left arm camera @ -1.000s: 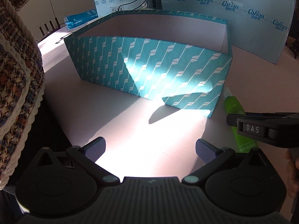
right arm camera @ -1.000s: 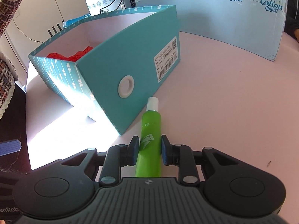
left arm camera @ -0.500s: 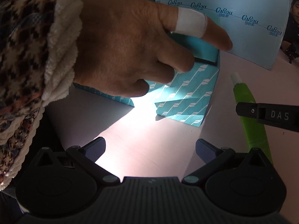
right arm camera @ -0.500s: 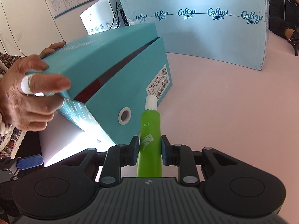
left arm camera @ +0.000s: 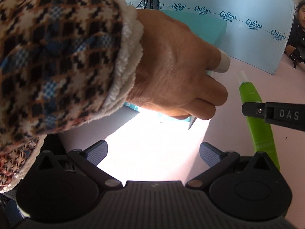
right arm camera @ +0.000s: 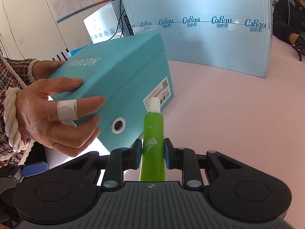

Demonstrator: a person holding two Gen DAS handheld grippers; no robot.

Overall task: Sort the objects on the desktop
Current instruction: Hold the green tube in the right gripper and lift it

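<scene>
**Green bottle held while bare hands close the teal box**

We see a pale pink table [right arm camera: 228, 105] in an office. A long light-blue carton [right arm camera: 200, 34] printed with a repeated logo stands along its far side, papers hang on the white wall behind, and a seated person in dark clothes [right arm camera: 291, 19] shows at the right edge.

Half a second ago the lid was tilted above the teal box with a dark gap under it — now it sits flat, and the teal box [right arm camera: 122, 87] reads as closed. A second ago no hand was there and the box stood open.

From the right wrist we see our right gripper [right arm camera: 152, 153] pinching the green bottle [right arm camera: 152, 143] between its blue pads, white cap pointing away, just beside the box's end wall. Two bare hands grip the box; the near hand [right arm camera: 49, 118] wears a white bandage.

From the left wrist that hand [left arm camera: 171, 72] and a patterned sleeve [left arm camera: 57, 57] hide most of the box. Our left gripper [left arm camera: 153, 152] is spread wide over sunlit table, holding nothing, with the bottle [left arm camera: 255, 118] to its right.
</scene>
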